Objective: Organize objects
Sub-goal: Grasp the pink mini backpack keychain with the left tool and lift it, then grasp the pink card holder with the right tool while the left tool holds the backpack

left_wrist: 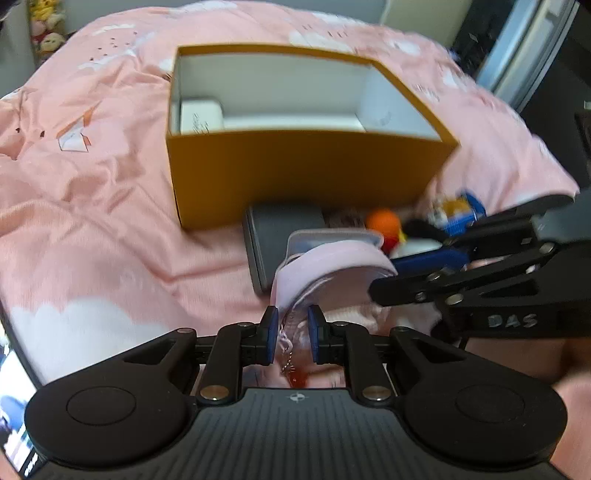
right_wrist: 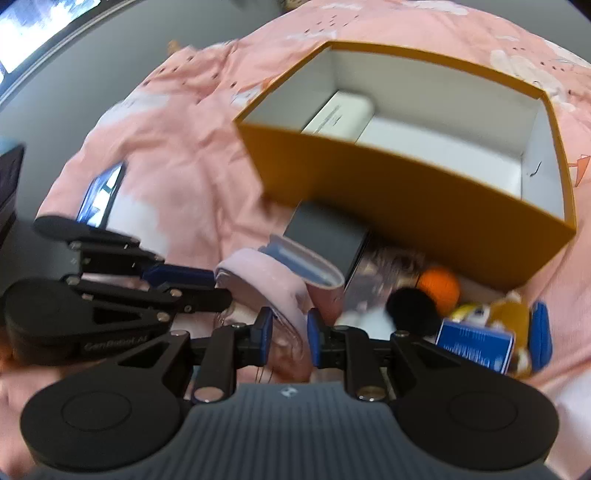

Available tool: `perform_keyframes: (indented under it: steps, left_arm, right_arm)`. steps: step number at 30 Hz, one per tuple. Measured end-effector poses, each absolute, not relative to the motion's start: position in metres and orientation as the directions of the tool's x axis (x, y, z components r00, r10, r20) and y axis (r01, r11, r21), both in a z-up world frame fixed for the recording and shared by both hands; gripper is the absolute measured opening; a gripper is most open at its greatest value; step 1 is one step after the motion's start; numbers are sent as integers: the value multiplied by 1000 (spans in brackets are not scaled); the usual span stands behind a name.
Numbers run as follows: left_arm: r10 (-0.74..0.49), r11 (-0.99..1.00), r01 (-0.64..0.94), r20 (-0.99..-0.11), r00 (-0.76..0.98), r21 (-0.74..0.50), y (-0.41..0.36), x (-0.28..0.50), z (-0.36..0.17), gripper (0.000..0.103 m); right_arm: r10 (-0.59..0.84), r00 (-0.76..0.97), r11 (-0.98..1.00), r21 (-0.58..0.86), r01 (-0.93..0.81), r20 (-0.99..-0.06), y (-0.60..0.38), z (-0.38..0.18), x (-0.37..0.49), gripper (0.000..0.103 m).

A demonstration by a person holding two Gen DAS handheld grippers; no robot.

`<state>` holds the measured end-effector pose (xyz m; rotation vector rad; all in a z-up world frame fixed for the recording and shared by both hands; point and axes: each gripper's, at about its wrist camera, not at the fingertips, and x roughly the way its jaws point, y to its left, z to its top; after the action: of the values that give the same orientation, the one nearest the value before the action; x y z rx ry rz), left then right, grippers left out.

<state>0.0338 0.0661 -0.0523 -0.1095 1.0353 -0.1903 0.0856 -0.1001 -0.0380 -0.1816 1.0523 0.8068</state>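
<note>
A pink zip pouch [left_wrist: 332, 269] hangs open between both grippers above the pink bedspread. My left gripper [left_wrist: 292, 334] is shut on its near edge, with a small chain and red charm dangling below. My right gripper [right_wrist: 290, 334] is shut on the pouch's other edge [right_wrist: 280, 291]. Each gripper shows from the side in the other's view: the right one [left_wrist: 391, 280] and the left one [right_wrist: 207, 288]. An open orange box [left_wrist: 303, 162] with a white inside stands behind; it also shows in the right wrist view [right_wrist: 406, 184]. A white item [left_wrist: 201, 116] lies in its left corner.
In front of the box lie a dark grey case [left_wrist: 273, 240], an orange ball [left_wrist: 384, 221], a black pompom [right_wrist: 413, 306], a blue box [right_wrist: 474, 345] and a yellow plush [right_wrist: 513, 314]. The bedspread [left_wrist: 92, 221] is rumpled. Plush toys [left_wrist: 48, 26] sit far left.
</note>
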Motion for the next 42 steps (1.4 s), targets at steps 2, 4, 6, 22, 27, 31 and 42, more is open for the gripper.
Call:
perform_keyframes:
  steps: [2,4,6,22,27,31,42]
  left_arm:
    - [-211,977,91,-831,514,-192,69,40,-52,21]
    - [-213,976,74,-820,531,-205,73,42,-53,27]
    - [-220,973,63,-816,535,-221,78,42,-54,34]
    - [-297,955,122,-829,475,-272,69,52,-76,56]
    - [-284,959,141,-844,456,-247,57,56,-82,48]
    - [-281,960,125,-834,475,-252,60,50,-77,29]
    - [-183,968,-50,-826,533,-247,94,25,-46,21]
  right_arm:
    - [502,273,720,221,-658,-821,-95,-40,93,20]
    - [507,286,729,228,-645,-813,-93,-44,98,20]
    - [511,306,737,226,-637,-804,-92,-47,101,21]
    - [494,372,807,256,-532,-786,-116,-49,105,29]
    - [501,347,800,272,-534,-793,-113,-56,109,22]
    - [495,348,804,267,-531,-796,-113,-55,109,23]
    - [510,382,802,265,-535,-771,-114,-44,111,48]
